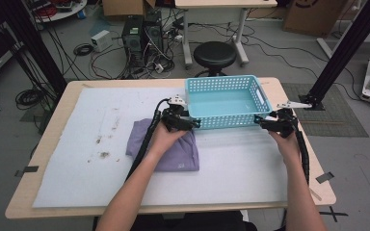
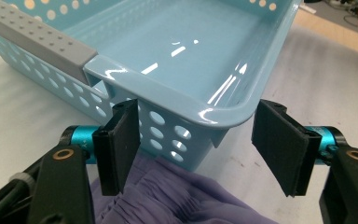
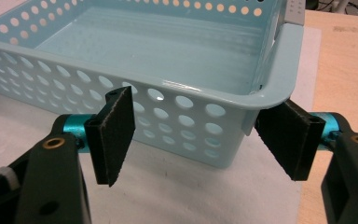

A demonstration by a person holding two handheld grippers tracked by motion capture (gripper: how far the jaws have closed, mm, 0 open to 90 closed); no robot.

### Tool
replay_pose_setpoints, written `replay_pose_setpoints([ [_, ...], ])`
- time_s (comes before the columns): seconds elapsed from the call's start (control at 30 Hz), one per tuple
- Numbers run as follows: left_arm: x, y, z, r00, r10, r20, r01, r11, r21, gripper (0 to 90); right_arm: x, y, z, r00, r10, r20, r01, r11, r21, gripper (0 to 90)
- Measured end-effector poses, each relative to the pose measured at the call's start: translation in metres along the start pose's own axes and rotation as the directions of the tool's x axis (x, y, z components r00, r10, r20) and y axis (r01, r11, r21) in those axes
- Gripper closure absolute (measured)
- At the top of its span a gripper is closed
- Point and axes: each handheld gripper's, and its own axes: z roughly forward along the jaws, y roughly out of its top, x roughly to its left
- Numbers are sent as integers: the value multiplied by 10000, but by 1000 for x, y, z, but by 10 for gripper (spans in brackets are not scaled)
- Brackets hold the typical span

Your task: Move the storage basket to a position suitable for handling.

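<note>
A light blue perforated basket (image 1: pixel 221 119) stands empty at the back right of the white mat. My left gripper (image 1: pixel 192 123) is at its front left corner. In the left gripper view the corner (image 2: pixel 168 135) sits between the jaws of the left gripper (image 2: pixel 200 149); the left pad lies close against the wall, the right pad stands clear. My right gripper (image 1: pixel 262 120) straddles the front right corner (image 3: pixel 242 100), the right gripper (image 3: pixel 200 140) open around it. A folded purple cloth (image 1: pixel 183 156) lies on the mat under my left hand, its edge (image 2: pixel 182 196) by the basket's foot.
The white mat (image 1: pixel 91 139) covers most of the wooden table and has dirty specks at its left. A black stool (image 1: pixel 215 54) stands behind the table, with computer towers (image 1: pixel 142 36) and cables on the floor. Black frame posts (image 1: pixel 339 53) rise at both sides.
</note>
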Motion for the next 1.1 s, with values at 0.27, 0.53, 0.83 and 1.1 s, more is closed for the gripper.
replay_pose_setpoints([
  [0.27,6,5,-5,9998,-175,80,177,9995,-279,324,4,3,0,10000,15,88,-12,9996,-271,299],
  [0.53,19,9,-15,9976,-609,336,635,9945,-830,327,11,9,1,10000,-31,-34,29,9995,-325,301],
  [0.83,29,10,-20,9970,-770,112,778,9886,-1288,345,20,15,5,9998,174,-94,-180,9982,-575,301],
  [1.1,42,7,-33,9960,-892,-77,875,9881,-1268,344,33,20,12,9991,338,-258,-354,9973,-640,300],
])
